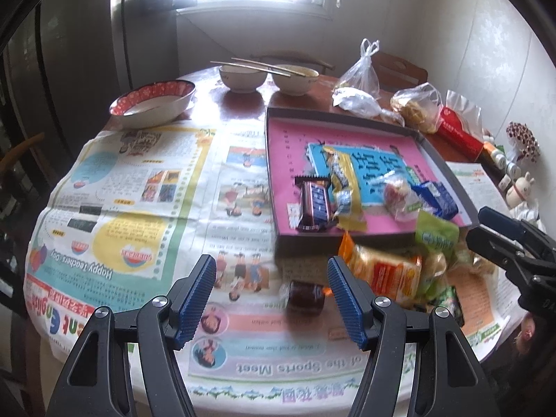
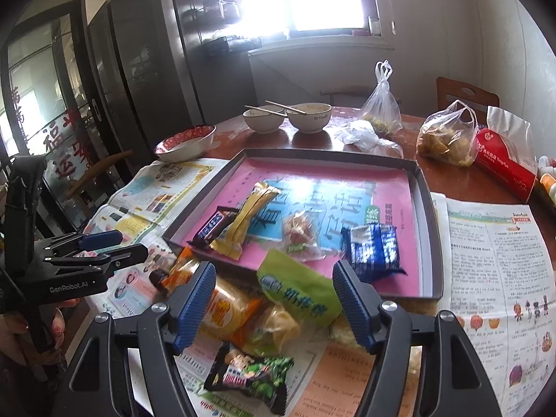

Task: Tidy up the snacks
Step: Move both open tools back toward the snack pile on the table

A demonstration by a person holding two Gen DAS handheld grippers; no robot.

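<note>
The left gripper (image 1: pixel 271 290) is spread wide and holds nothing. A small dark candy (image 1: pixel 305 295) lies on the newspaper (image 1: pixel 139 187) right between its blue fingers, near the box's front edge. The candy looks brown, shiny and blurry. The right gripper (image 2: pixel 271 299) is also spread wide, above the green packet (image 2: pixel 299 292) in the snack pile, beside the box (image 2: pixel 429 208) with the pink bottom.

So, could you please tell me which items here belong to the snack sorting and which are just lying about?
Part of the job:
- tray
- chocolate bar in it
- blue packet in it
- green packet
- orange packet
- left claw, right claw, both open

Lying about:
- bowls
- chopsticks
- newspaper
</note>
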